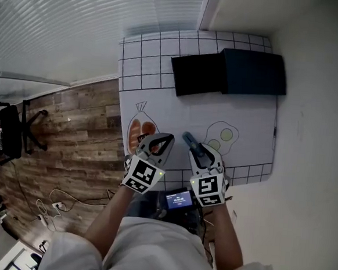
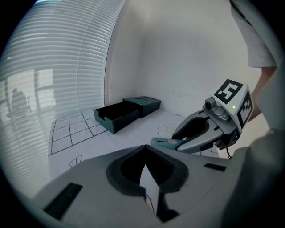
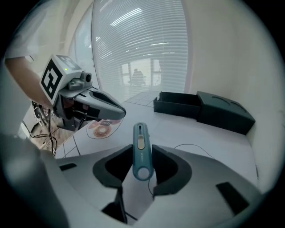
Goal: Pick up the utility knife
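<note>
Left gripper (image 1: 168, 138): jaws clenched tip to tip, nothing between them. It hangs over the orange food print (image 1: 137, 134) at the near-left of the gridded white mat (image 1: 163, 61).

Right gripper (image 1: 198, 154), just beside it: clamped on the teal utility knife (image 3: 140, 149), which is held clear of the mat. The handle sits between the pads and its slider end sticks out past the tips.

Fried-egg print (image 1: 223, 136) lies right of that gripper.

Far edge of mat: dark box (image 1: 254, 72), with its open drawer (image 1: 197, 75) pulled out to the left.
</note>
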Available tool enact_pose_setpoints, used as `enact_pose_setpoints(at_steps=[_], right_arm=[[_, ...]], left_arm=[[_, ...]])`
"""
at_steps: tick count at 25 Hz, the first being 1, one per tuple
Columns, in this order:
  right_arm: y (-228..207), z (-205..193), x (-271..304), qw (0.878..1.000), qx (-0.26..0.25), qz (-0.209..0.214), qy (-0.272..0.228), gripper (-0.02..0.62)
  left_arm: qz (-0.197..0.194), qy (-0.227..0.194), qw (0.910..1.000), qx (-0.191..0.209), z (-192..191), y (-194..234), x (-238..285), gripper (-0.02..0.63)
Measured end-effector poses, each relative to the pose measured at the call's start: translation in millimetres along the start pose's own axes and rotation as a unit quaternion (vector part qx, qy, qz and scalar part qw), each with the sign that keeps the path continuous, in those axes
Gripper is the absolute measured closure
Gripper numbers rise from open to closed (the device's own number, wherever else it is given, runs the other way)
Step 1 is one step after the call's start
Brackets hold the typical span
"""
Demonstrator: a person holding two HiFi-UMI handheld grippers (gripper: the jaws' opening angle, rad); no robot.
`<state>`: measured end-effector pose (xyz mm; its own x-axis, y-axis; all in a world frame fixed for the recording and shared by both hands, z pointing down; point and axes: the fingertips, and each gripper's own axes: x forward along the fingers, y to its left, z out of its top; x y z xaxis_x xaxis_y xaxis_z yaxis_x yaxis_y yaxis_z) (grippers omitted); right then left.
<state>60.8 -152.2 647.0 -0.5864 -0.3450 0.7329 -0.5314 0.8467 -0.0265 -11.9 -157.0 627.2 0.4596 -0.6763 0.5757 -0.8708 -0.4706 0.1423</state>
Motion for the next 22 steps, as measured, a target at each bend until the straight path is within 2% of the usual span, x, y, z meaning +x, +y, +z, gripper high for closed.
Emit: enact_pose_setpoints(at_steps=[6, 17, 22], right_arm=[[2.1, 10.8, -11.8, 0.999, 0.028, -0.021, -0.016, 0.456], [4.7, 33.7, -44.6, 0.994, 0.067, -0.057, -0.059, 0.456], [8.1, 47.0, -63.1, 0.992, 0.065, -0.075, -0.076, 0.456]], left_arm=[[-0.006, -0.005, 0.9999, 0.008, 5.9, -1.5, -13.0, 0.6], [-0.001, -0.046, 0.9986, 0.028, 34.3, -4.1, -44.7, 0.598], [-0.001, -0.064, 0.9975, 0.029, 47.8, -12.4, -60.1, 0.599]])
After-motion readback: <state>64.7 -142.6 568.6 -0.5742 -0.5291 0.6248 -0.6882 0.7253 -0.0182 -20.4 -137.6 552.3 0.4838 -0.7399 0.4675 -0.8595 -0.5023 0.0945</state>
